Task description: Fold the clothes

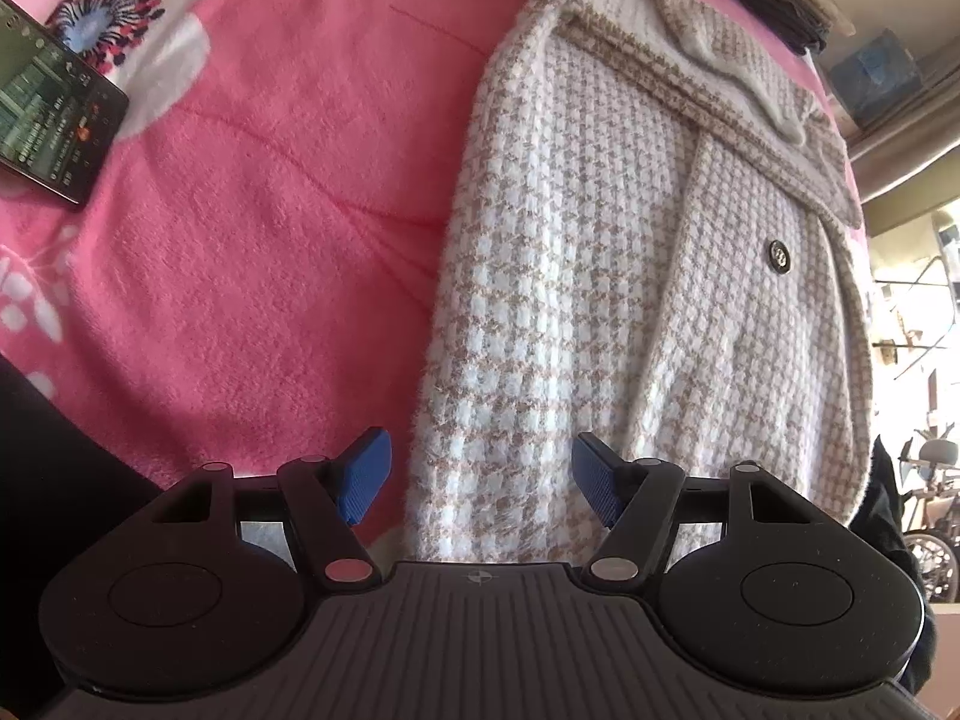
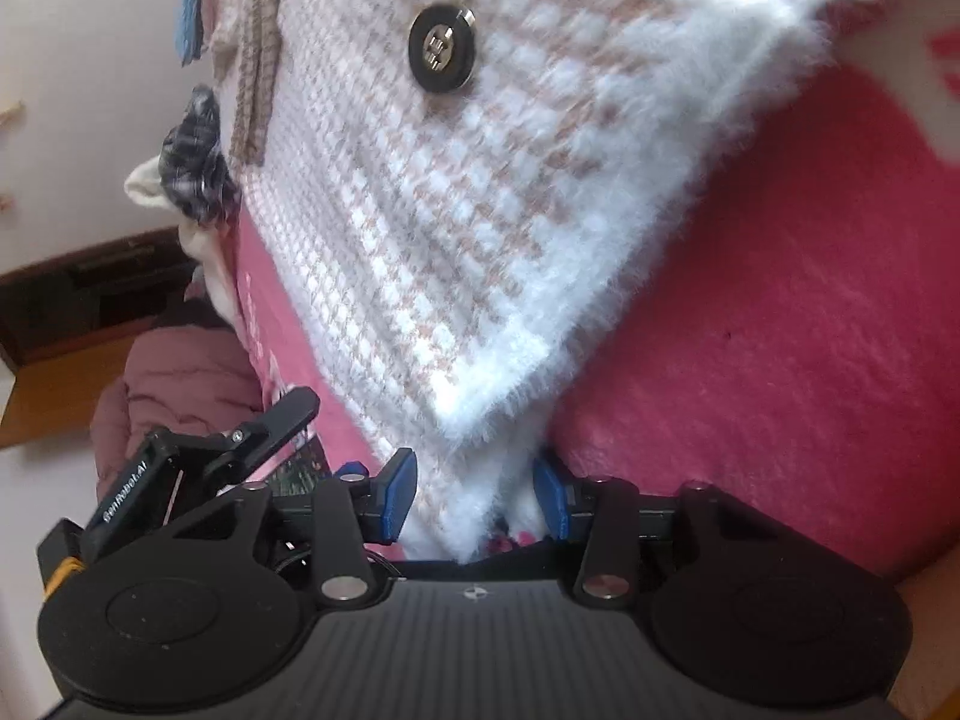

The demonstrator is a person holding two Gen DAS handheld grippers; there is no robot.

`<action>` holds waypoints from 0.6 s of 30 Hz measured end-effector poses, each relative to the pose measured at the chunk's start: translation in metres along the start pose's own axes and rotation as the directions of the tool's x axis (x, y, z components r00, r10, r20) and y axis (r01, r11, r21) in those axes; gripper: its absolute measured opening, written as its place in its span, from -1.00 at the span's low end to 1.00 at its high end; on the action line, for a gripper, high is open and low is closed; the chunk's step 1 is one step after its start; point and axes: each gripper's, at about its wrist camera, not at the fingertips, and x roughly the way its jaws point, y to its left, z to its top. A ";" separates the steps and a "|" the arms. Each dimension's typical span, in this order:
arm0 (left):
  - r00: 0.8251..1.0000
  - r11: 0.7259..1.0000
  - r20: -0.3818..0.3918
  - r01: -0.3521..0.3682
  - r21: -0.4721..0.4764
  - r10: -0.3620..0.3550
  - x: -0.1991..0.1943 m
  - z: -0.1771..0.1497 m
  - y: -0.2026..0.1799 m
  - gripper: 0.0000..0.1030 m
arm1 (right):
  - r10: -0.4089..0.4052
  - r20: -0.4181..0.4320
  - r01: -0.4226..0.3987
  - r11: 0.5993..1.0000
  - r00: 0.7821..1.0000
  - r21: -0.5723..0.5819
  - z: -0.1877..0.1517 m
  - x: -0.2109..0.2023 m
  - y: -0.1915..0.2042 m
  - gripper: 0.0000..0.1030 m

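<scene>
left gripper (image 1: pixel 477 477): jaws wide, nothing between the pads; cardigan hem sits just ahead in the gap.
cardigan (image 1: pixel 630 276): on the pink blanket (image 1: pixel 270 240), long axis running straight away from the left gripper, collar at far end, sleeve laid over the front; a fold already in or just how it fell, can't tell.
right gripper (image 2: pixel 474 501): jaws part-open, straddling a fuzzy hem corner, not pinched.
nearer: both at the hem, right one closer in.
</scene>
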 end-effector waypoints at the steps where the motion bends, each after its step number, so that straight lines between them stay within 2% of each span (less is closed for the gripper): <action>1: 1.000 1.000 0.003 0.010 -0.001 -0.010 0.000 0.000 0.001 0.30 | 0.009 0.003 -0.009 1.000 1.000 0.014 0.000 0.001 -0.001 -0.17; 7: 0.999 0.999 0.000 0.045 -0.003 -0.045 0.009 0.003 0.011 0.30 | 0.020 0.042 -0.022 0.998 0.999 0.052 0.002 0.008 -0.003 -0.21; 18: 0.991 0.991 -0.038 0.130 -0.020 -0.130 0.028 0.008 0.019 0.32 | 0.029 -0.055 -0.028 0.999 0.998 0.017 -0.005 0.037 0.010 -0.20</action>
